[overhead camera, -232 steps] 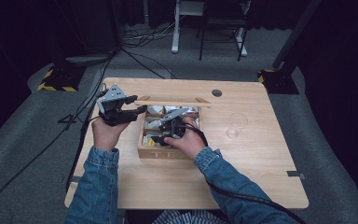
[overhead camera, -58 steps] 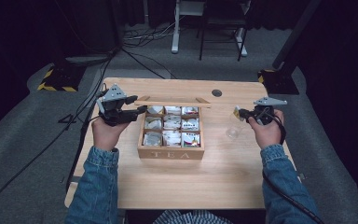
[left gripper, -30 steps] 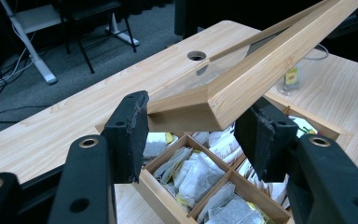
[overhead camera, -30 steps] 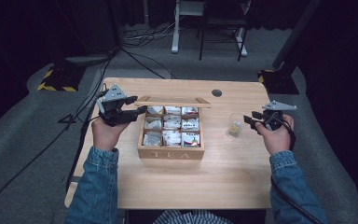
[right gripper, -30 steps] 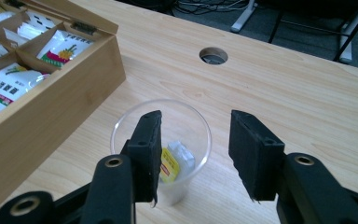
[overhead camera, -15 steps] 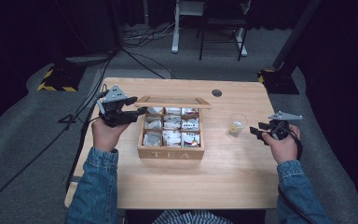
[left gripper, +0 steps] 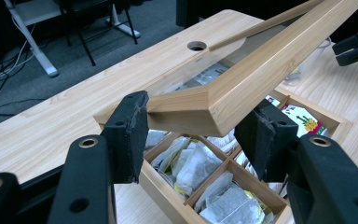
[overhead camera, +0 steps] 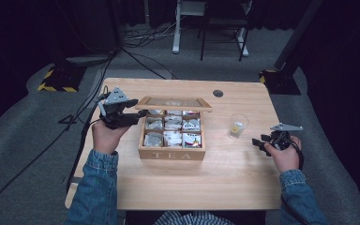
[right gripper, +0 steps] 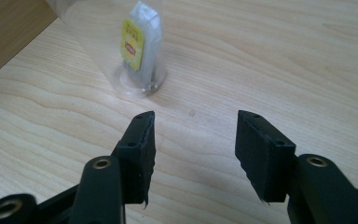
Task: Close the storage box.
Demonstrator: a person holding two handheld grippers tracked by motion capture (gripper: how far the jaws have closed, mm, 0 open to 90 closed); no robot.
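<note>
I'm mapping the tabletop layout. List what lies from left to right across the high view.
left gripper holding up the lid → wooden tea box → clear plastic cup with a tea bag inside → right gripper, jaws open

Overhead view faces forward — both gripper views sit close, sharing the tea box (overhead camera: 172,140).

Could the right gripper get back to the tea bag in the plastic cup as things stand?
Probably yes. The right gripper is open with nothing between its jaws, and bare table lies between it and the plastic cup; the tea bag stands upright inside, reachable only through the cup's open top.
</note>
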